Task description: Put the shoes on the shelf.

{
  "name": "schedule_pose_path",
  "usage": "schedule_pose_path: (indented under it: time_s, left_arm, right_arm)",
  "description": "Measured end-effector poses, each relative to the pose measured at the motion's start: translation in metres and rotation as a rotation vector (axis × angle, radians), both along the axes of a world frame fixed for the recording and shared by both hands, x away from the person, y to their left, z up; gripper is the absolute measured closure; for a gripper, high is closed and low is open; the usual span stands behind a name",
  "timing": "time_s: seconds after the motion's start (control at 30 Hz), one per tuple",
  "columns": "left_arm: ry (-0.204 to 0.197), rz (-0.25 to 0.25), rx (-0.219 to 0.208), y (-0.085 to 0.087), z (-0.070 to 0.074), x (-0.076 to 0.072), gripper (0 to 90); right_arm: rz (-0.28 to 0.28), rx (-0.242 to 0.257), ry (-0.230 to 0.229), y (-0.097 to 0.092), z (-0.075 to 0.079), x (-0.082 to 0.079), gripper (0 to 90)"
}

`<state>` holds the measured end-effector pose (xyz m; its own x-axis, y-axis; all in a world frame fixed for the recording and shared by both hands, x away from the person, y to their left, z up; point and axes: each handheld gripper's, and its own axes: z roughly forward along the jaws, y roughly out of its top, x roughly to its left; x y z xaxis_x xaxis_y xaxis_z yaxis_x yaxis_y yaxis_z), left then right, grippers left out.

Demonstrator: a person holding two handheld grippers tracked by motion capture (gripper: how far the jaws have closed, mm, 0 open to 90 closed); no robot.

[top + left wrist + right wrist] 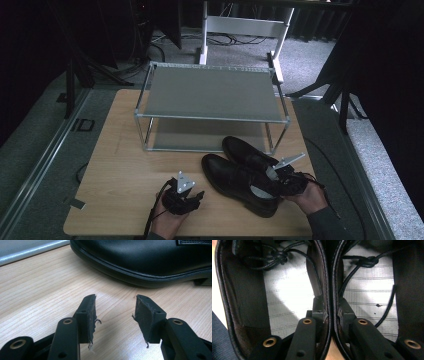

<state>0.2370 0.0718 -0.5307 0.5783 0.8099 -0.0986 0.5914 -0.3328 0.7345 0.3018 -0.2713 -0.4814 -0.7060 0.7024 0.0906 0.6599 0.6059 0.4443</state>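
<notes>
Right gripper view: right gripper [332, 312] clenched on the two touching inner walls of a pair of black lace-up dress shoes [240, 172], one jaw inside each shoe. Left gripper [115, 315] released, empty, low over the wooden table [125, 165] beside the nearer shoe's toe. Shoes stand just before a two-tier metal shoe rack [210, 95].

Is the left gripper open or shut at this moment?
Open: left gripper jaws stand apart over bare table, nothing between them.
</notes>
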Motion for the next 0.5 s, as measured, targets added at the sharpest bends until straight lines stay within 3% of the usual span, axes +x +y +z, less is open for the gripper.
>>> schedule_pose_path:
  time_s: [0.5]
  left_arm:
    - [-0.002, 0.008, 0.0, 0.0014, 0.0006, 0.0006, 51.8]
  right_arm:
    - [0.002, 0.018, -0.045, 0.0, 0.0006, -0.0025, 80.2]
